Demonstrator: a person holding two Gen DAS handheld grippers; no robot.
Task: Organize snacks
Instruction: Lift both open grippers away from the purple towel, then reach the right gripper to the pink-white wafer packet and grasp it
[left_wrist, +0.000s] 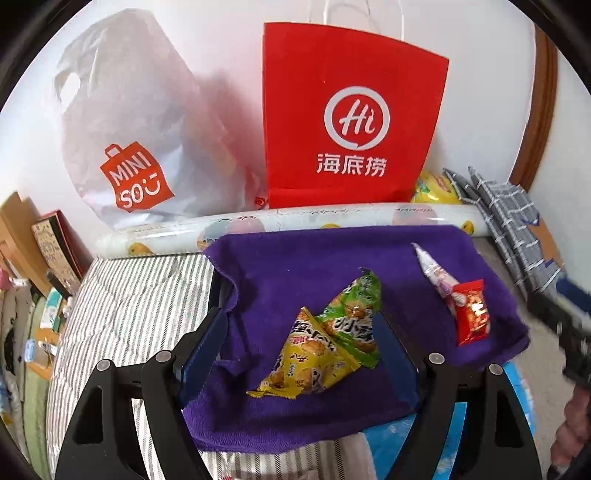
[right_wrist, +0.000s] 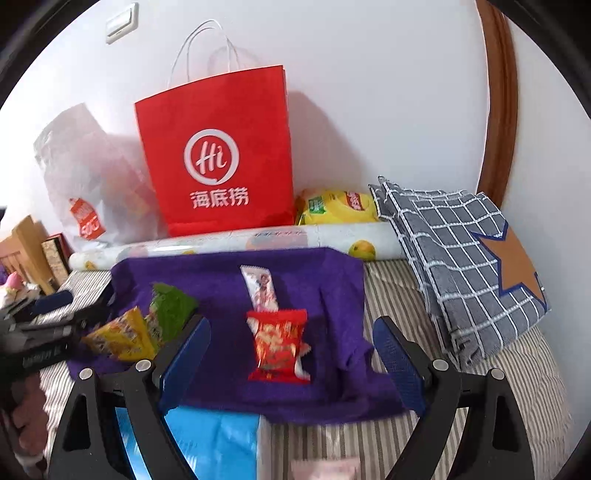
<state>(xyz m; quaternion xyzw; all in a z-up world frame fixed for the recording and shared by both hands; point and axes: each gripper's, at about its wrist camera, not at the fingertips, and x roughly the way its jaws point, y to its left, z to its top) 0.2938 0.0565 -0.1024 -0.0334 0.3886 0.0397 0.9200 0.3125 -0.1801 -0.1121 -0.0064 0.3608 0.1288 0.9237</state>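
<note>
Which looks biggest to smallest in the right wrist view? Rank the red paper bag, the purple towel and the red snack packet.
1. purple towel and red paper bag: alike; the towel lies nearer the camera, so unsure.
2. red snack packet: plainly smallest.

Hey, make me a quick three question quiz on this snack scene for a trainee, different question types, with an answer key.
1. True or false: the red snack packet lies on the purple towel.
2. Multiple choice: what overlaps the yellow triangular snack packet? A) green snack packet B) grey checked cloth C) red paper bag
3. Fill in: the left gripper and right gripper are both ____, gripping nothing.

Key: 1 true; 2 A; 3 open.
</note>
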